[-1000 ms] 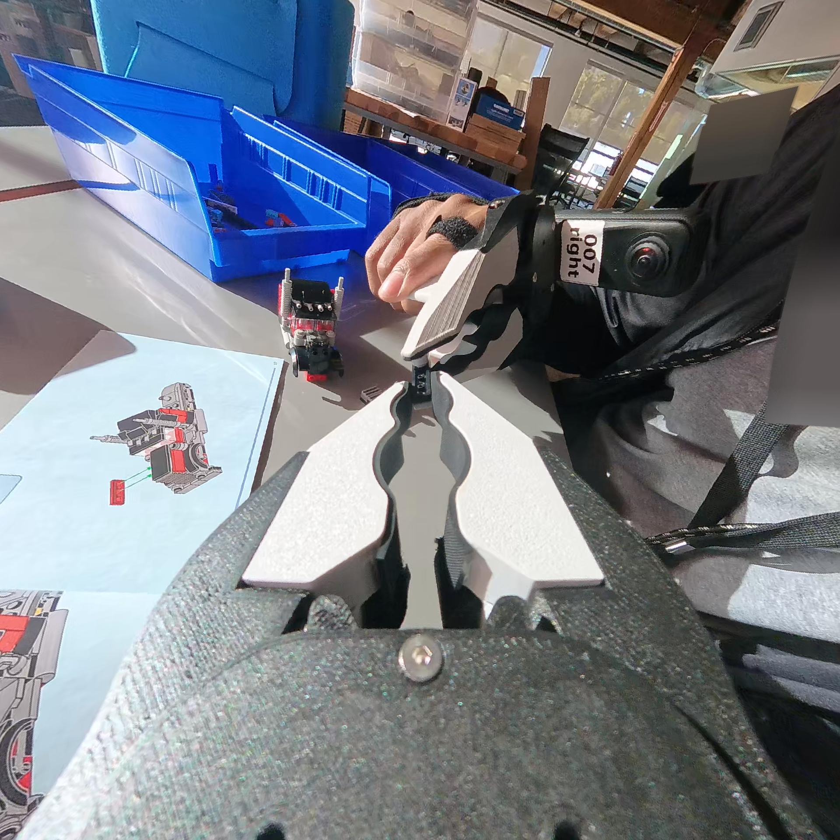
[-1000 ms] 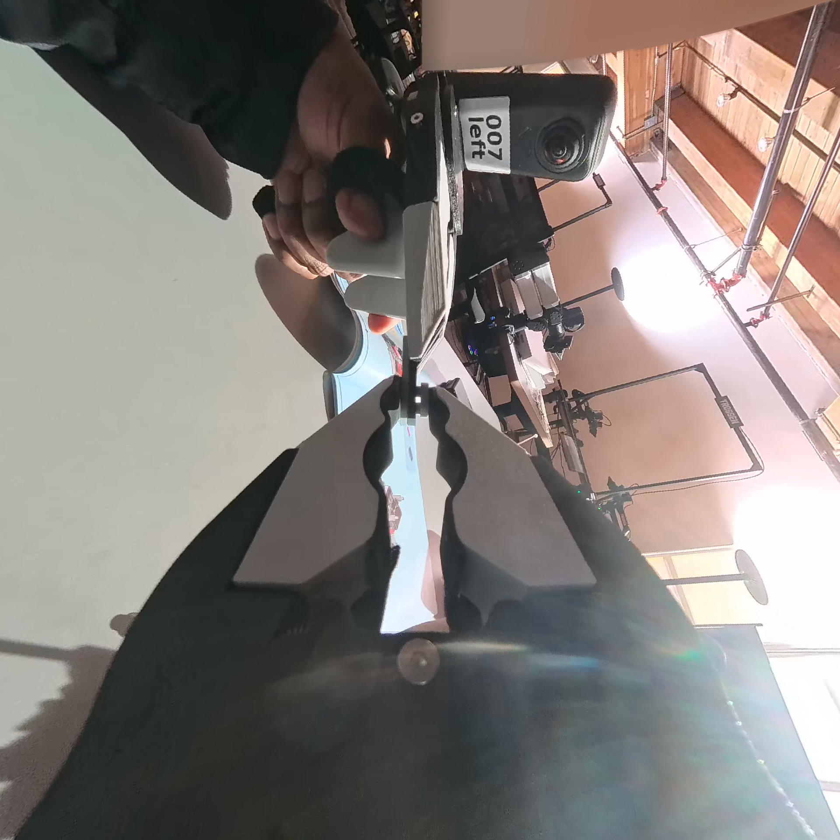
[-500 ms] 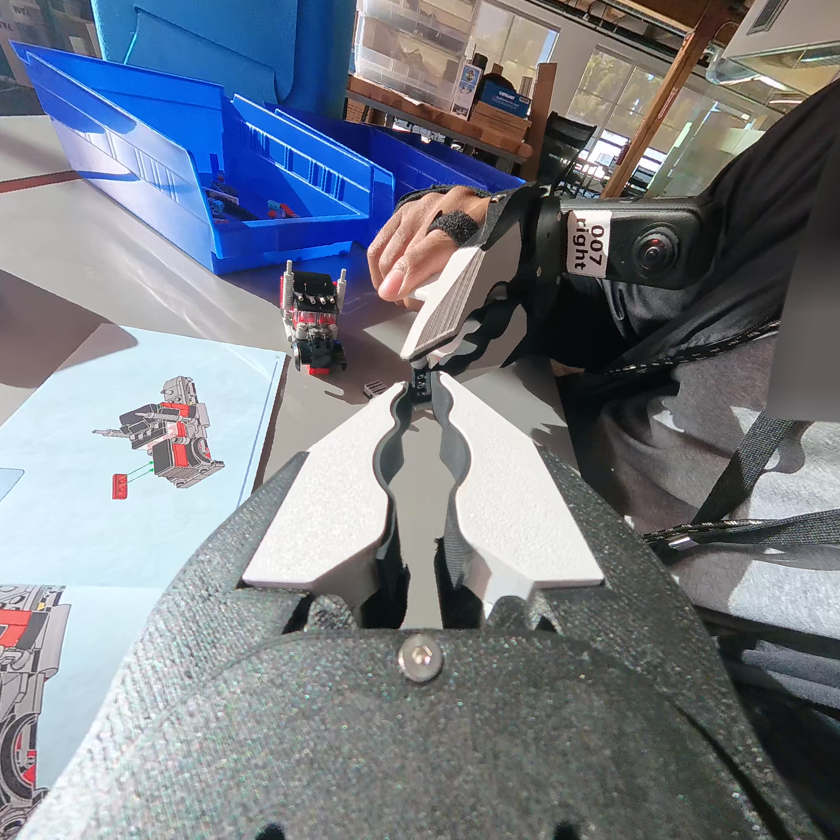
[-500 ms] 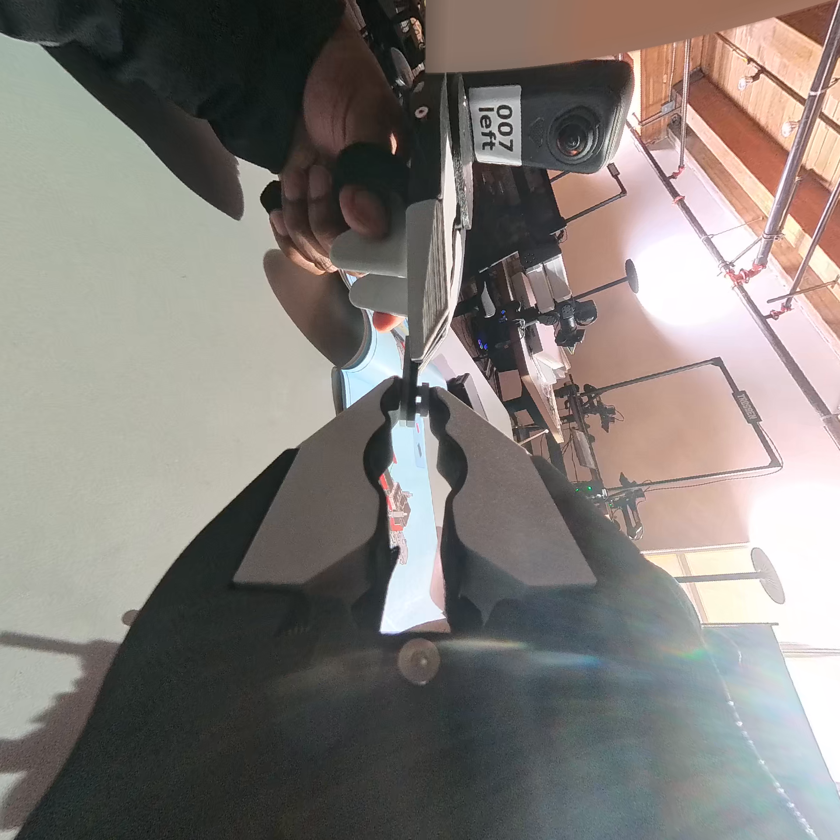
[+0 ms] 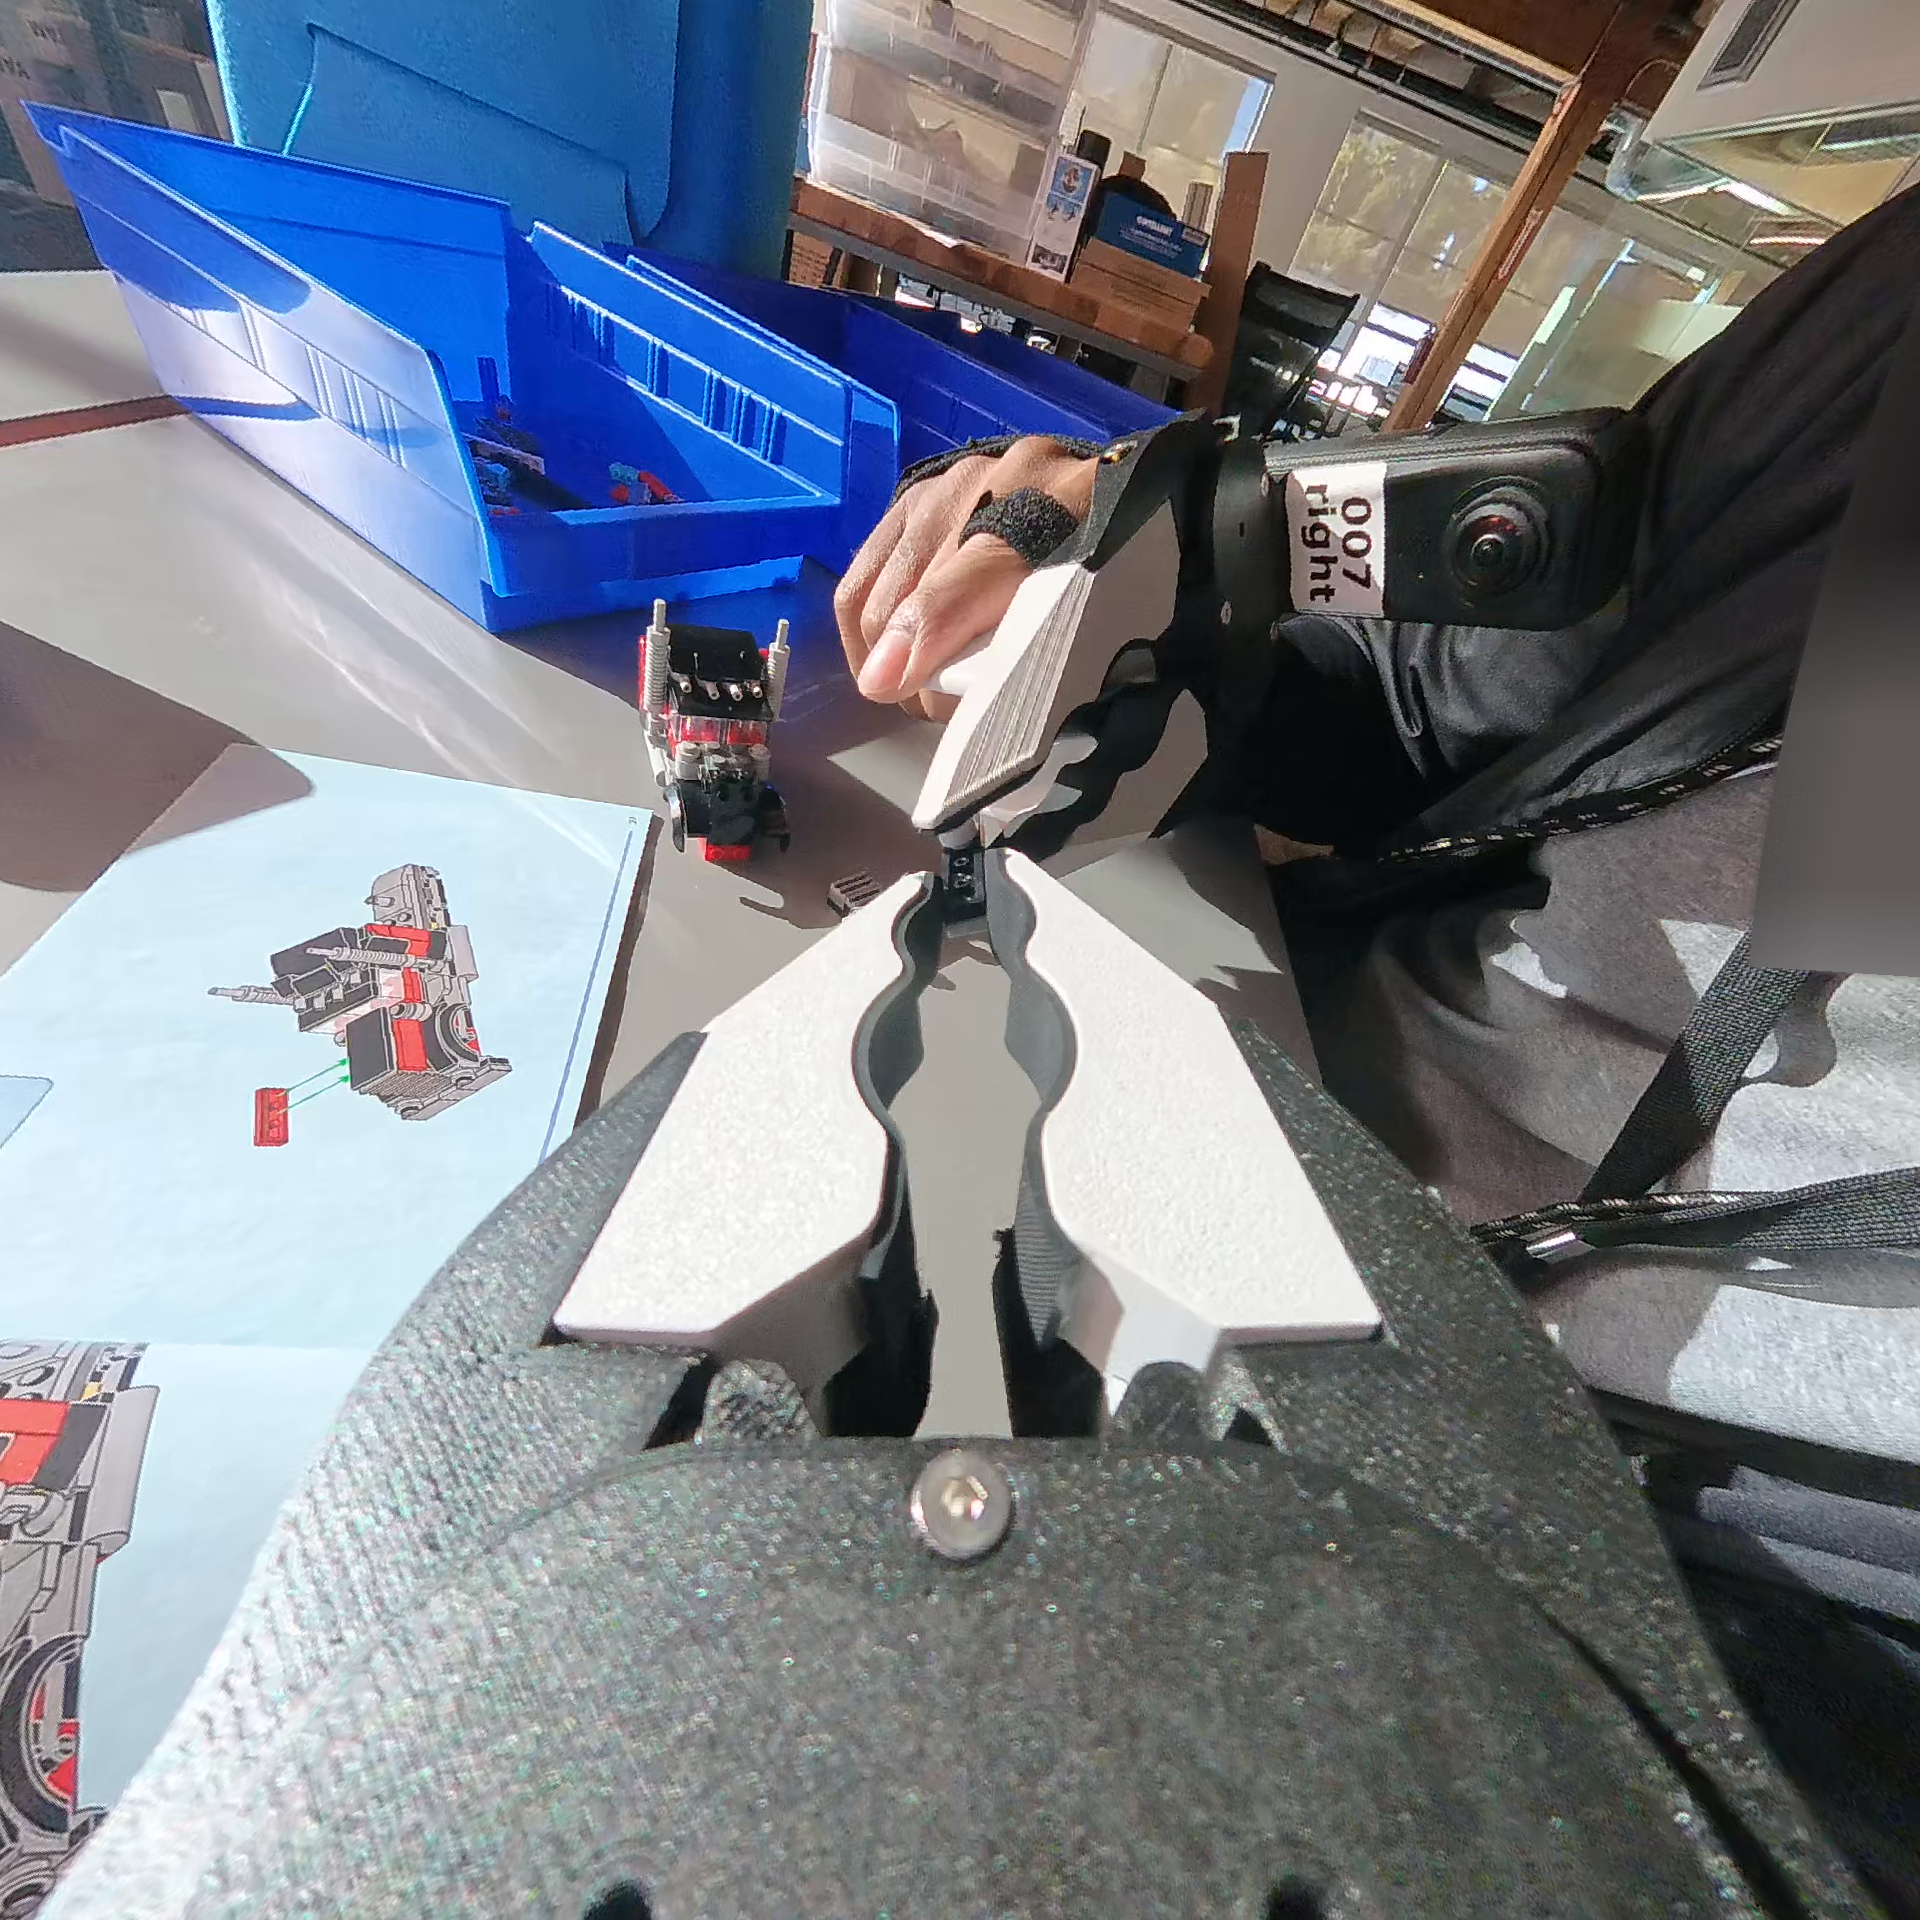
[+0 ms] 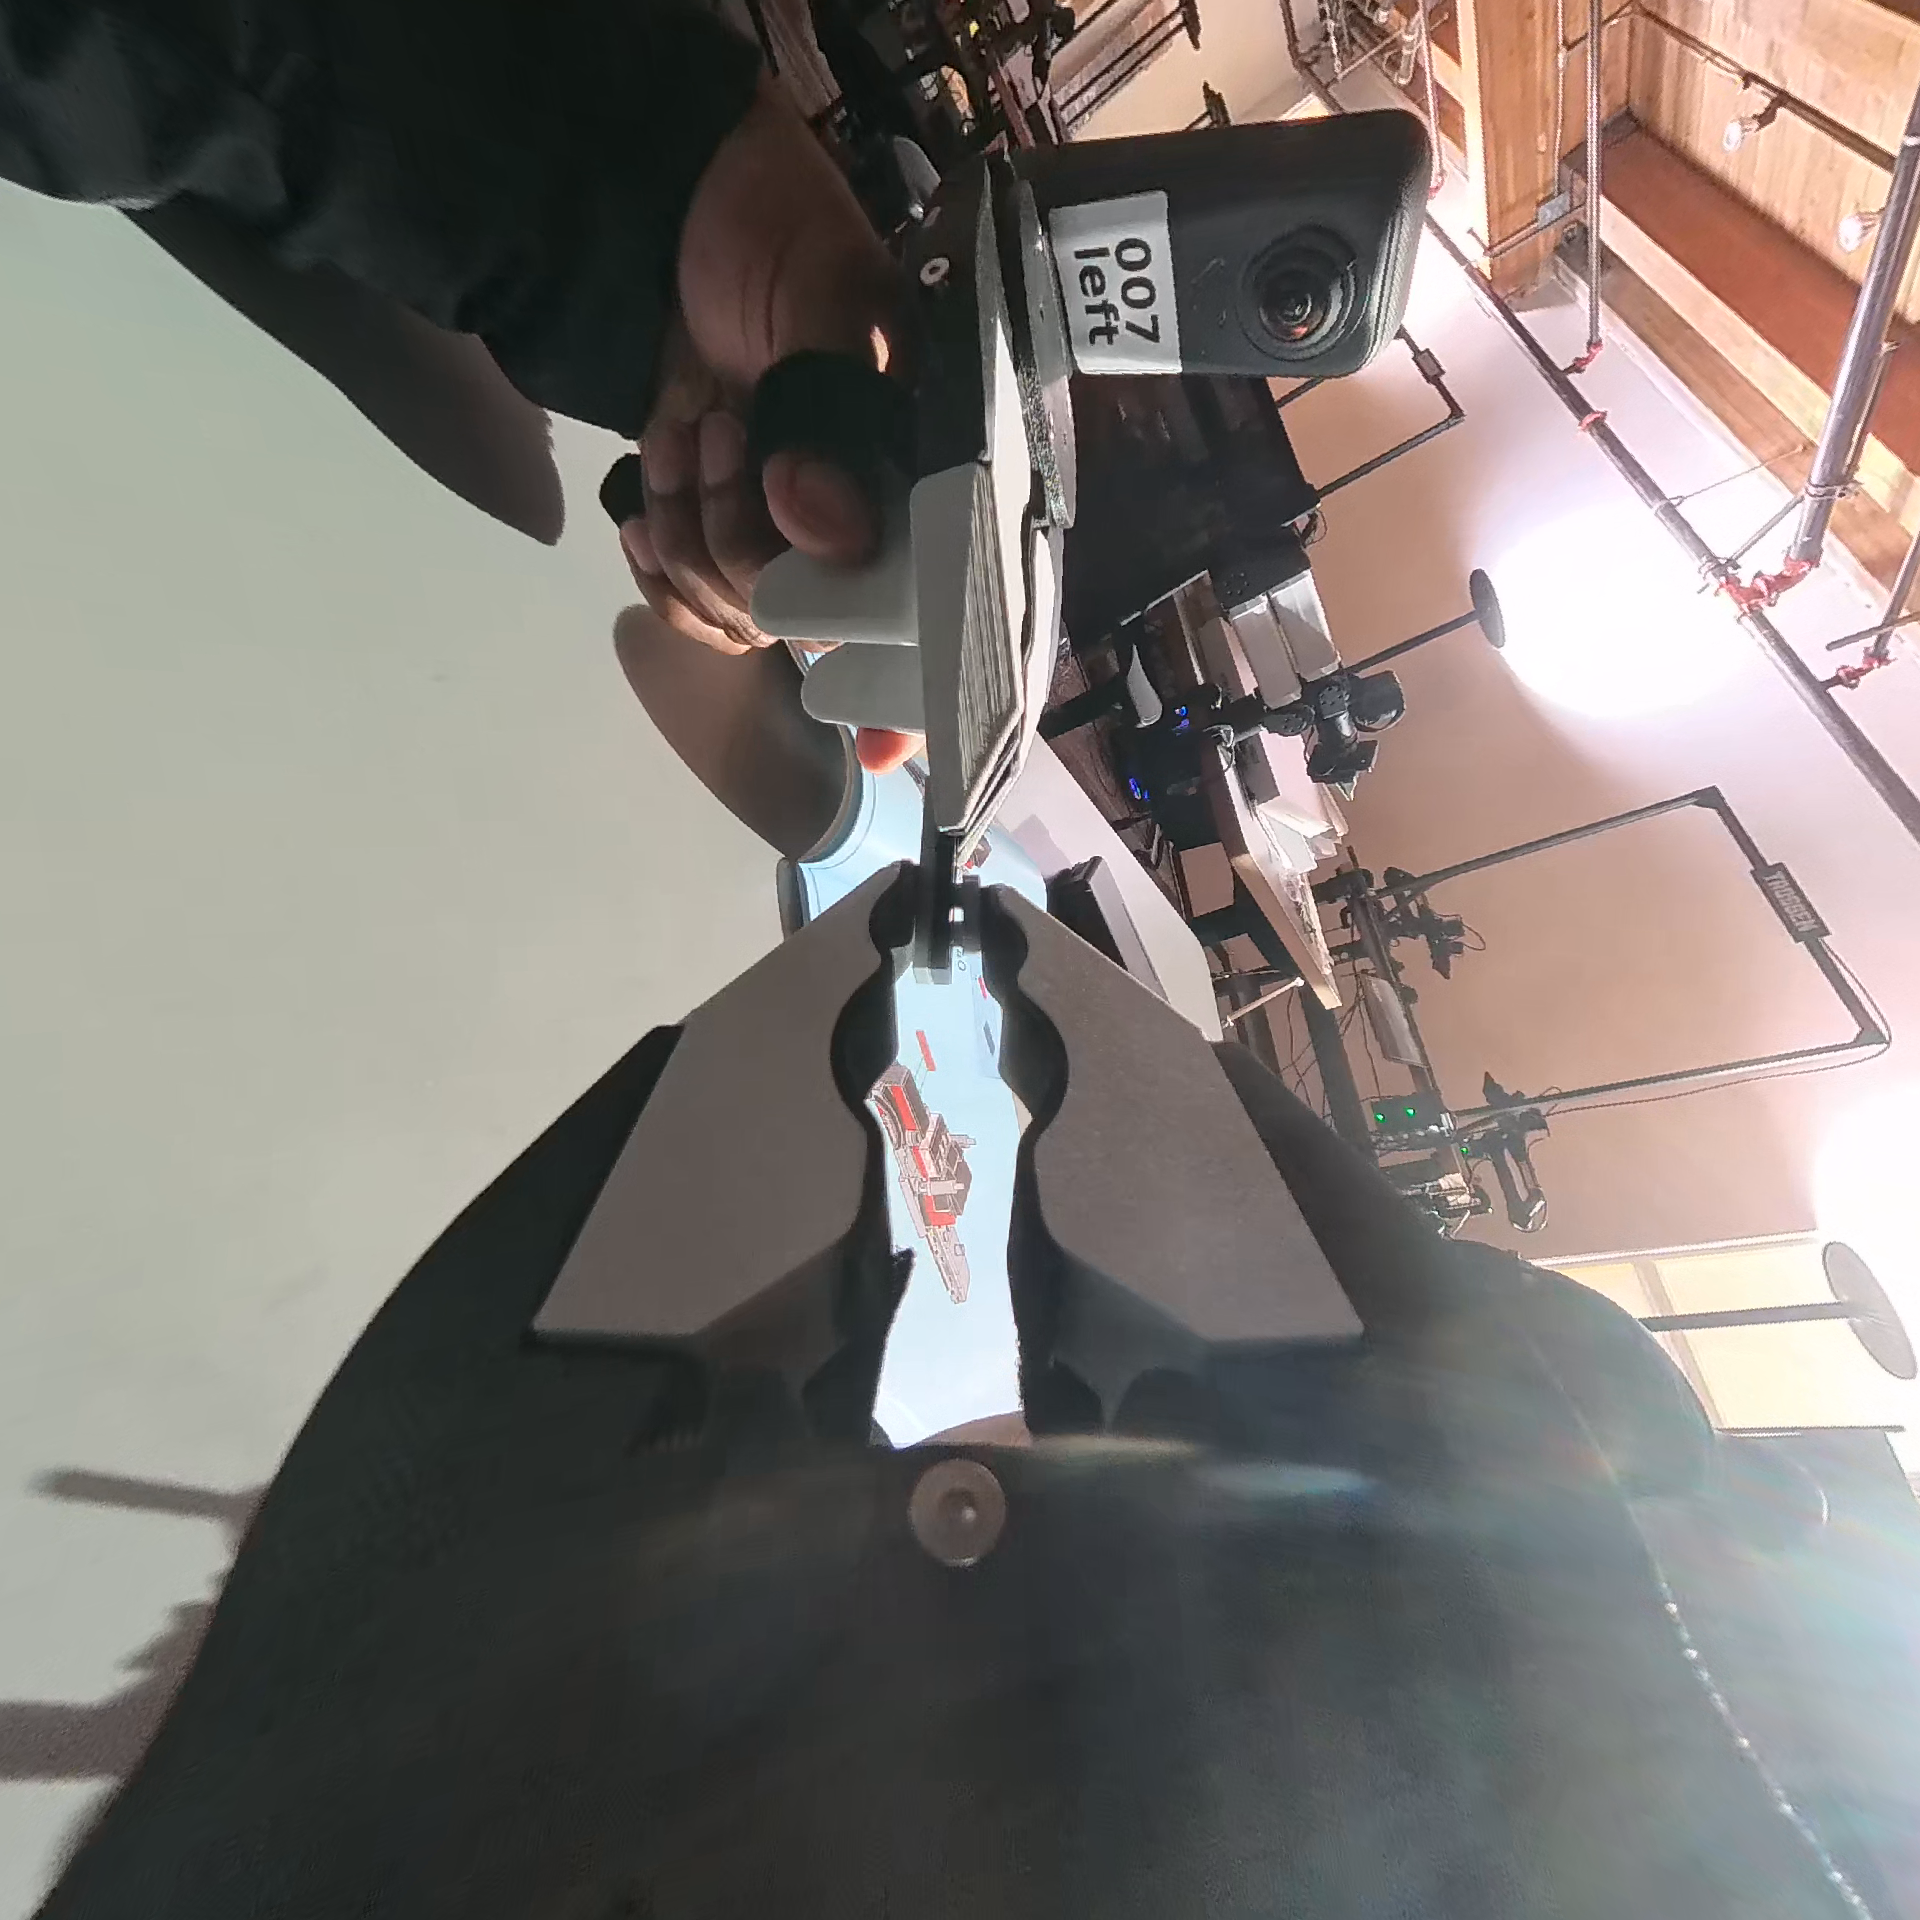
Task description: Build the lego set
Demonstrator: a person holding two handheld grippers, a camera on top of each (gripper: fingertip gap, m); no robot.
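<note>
My left gripper (image 5: 961, 896) is shut on a small black lego piece (image 5: 962, 886) and holds it above the table. My right gripper (image 6: 945, 906) is shut on a small grey lego piece (image 6: 932, 951). The two grippers meet tip to tip, and the pieces touch. The right gripper shows in the left wrist view (image 5: 951, 823), coming down from the upper right. The left gripper shows in the right wrist view (image 6: 961, 831), coming from the top. The partly built red and black lego truck (image 5: 717, 738) stands on the table beyond the left gripper's tips.
A small black grille piece (image 5: 854, 890) lies on the grey table (image 5: 260, 644) by the truck. The open instruction booklet (image 5: 260, 1039) lies at the left. Blue bins (image 5: 520, 416) with loose bricks stand behind. The person's body (image 5: 1558, 987) fills the right side. Less than 4 cm separates the two grippers' tips.
The grippers stay tip to tip on the pieces. Both have shifted slightly, and the right wrist view now shows more of the booklet between its fingers.
</note>
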